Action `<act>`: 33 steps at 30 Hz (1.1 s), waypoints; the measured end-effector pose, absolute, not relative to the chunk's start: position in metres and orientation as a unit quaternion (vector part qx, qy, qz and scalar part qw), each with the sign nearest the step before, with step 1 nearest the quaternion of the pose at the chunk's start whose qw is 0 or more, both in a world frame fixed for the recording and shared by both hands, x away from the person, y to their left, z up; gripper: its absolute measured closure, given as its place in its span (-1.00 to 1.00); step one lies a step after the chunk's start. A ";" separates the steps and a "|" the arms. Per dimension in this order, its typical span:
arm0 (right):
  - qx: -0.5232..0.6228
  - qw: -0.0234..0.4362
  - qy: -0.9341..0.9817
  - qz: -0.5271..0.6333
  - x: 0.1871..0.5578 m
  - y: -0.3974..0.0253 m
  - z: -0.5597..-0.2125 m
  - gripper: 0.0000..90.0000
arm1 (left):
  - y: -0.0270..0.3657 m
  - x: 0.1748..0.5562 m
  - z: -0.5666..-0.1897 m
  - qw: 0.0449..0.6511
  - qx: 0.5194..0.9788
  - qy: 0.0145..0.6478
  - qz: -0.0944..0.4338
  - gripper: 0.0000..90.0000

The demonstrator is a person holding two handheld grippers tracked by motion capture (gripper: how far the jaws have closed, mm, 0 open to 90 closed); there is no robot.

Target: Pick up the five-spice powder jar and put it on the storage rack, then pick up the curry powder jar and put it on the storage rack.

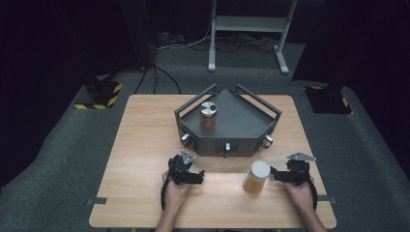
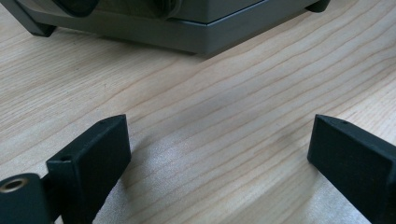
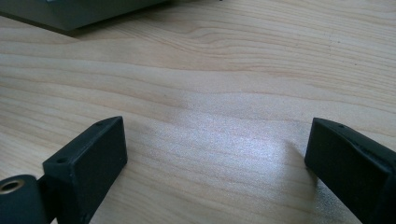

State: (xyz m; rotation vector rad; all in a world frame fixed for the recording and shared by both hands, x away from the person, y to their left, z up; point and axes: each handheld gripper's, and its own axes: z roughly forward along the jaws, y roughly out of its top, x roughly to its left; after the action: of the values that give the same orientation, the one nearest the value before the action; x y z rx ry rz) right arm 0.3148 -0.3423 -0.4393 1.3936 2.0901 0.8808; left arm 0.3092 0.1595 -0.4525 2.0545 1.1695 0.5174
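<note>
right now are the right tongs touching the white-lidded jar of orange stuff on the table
Apart. The right gripper view shows the right tongs open with bare wooden table between the jaws; in the high view the white-lidded jar stands just left of them.

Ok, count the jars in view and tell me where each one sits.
2. One jar with a silver lid stands inside the dark grey tray, toward its left side. The other, the jar with a white lid, stands on the wooden table just left of the right gripper.
</note>
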 end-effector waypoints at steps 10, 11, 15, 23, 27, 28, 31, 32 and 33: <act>0.509 0.237 0.763 0.321 0.315 -0.342 -0.439 -0.88 | 0.159 0.309 -0.453 0.353 0.794 0.452 0.200 -0.86; 0.509 0.237 0.763 0.321 0.315 -0.342 -0.439 -0.88 | 0.159 0.309 -0.453 0.353 0.794 0.452 0.200 -0.86; 0.508 0.237 0.763 0.321 0.315 -0.342 -0.439 -0.88 | 0.159 0.309 -0.452 0.353 0.794 0.452 0.200 -0.86; 0.508 0.236 0.764 0.321 0.315 -0.342 -0.439 -0.89 | 0.159 0.309 -0.452 0.353 0.794 0.452 0.200 -0.86; 0.507 0.235 0.765 0.320 0.316 -0.342 -0.439 -0.91 | 0.159 0.309 -0.452 0.353 0.794 0.453 0.200 -0.86; 0.508 0.236 0.764 0.319 0.316 -0.342 -0.439 -0.92 | 0.159 0.309 -0.452 0.353 0.794 0.453 0.200 -0.86; 0.510 0.236 0.763 0.318 0.316 -0.342 -0.439 -0.92 | 0.160 0.309 -0.452 0.353 0.794 0.452 0.200 -0.86; 0.511 0.237 0.763 0.318 0.315 -0.341 -0.439 -0.92 | 0.159 0.309 -0.452 0.353 0.794 0.453 0.200 -0.86; 0.513 0.236 0.762 0.318 0.315 -0.341 -0.439 -0.92 | 0.160 0.309 -0.452 0.353 0.794 0.453 0.200 -0.86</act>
State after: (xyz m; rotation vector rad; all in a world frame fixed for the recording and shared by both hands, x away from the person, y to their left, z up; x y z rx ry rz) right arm 0.3149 -0.3411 -0.4387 1.4056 2.0881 0.8726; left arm 0.3092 0.1595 -0.4525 2.0541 1.1706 0.5170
